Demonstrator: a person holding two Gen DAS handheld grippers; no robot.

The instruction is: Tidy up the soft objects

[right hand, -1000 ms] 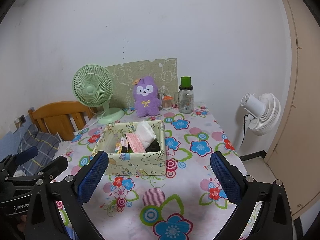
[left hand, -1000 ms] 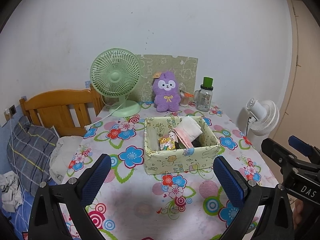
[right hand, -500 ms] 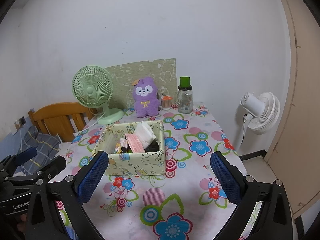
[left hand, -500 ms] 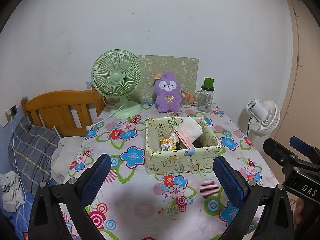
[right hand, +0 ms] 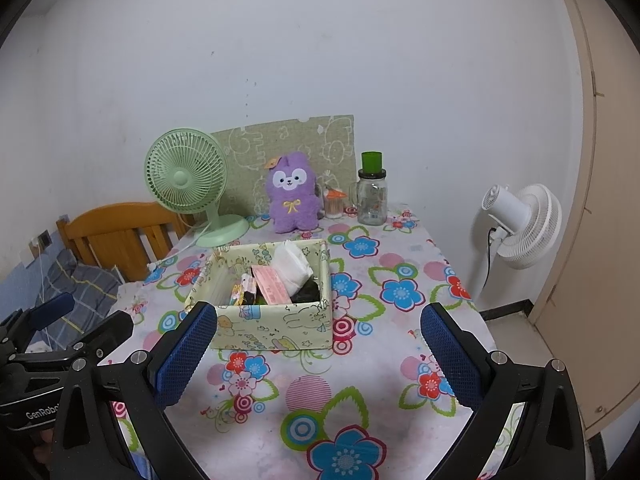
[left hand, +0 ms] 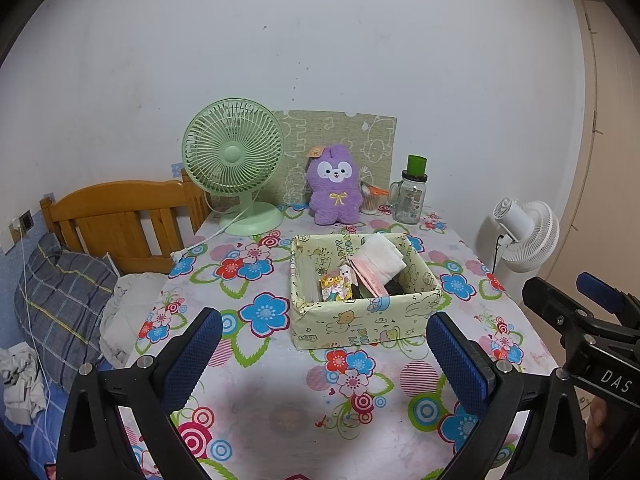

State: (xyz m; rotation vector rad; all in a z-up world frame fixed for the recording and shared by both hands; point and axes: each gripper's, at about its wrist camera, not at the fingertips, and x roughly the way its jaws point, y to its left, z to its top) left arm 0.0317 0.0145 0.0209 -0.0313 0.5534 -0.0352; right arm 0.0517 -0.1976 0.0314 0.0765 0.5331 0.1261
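Beyond both wide-open claws (left hand: 325, 354) (right hand: 319, 346), box (left hand: 360, 320) and purple plush (left hand: 335, 191).

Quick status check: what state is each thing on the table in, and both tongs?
Left tongs: open, empty, above the near table edge.
Right tongs: open, empty.
Plush: upright, against the board, outside the box.
Box: open-topped, partly filled with packets.
Green fan: upright; whether it runs, cannot tell.
Jar: upright, green lid on.
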